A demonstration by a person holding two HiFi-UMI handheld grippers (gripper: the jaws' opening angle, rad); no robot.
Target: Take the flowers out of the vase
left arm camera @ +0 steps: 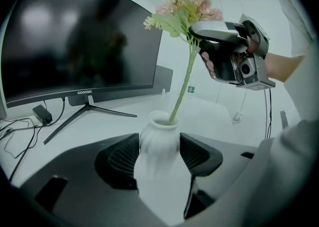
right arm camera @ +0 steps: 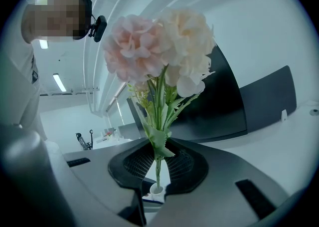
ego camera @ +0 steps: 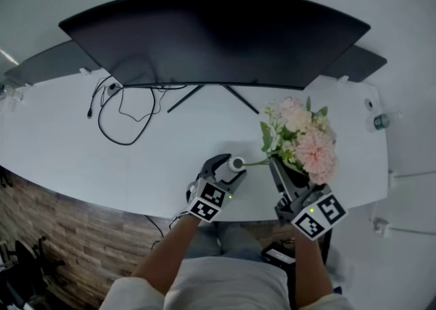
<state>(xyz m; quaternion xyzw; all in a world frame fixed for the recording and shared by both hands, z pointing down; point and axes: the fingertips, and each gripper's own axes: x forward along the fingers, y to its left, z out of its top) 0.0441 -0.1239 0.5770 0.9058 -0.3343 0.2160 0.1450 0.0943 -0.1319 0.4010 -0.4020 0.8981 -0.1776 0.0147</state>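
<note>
Head view: 1 curved monitor (ego camera: pixel 214 36) stood at the back of the white desk (ego camera: pixel 61 152), with 1 black cable (ego camera: pixel 117 116) looped at its left.

Left gripper view: the left gripper (left arm camera: pixel 159 152) was clenched on the 1 white vase (left arm camera: pixel 158 141), with the stem end in its mouth.

Right gripper view: the right gripper (right arm camera: pixel 158 163) grasped the flowers (right arm camera: pixel 159 51) by their stems just above the vase. 2 big blooms hid part of the monitor.

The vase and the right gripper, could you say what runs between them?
Only the green flower stem links vase and right gripper; the left gripper view shows it.
</note>
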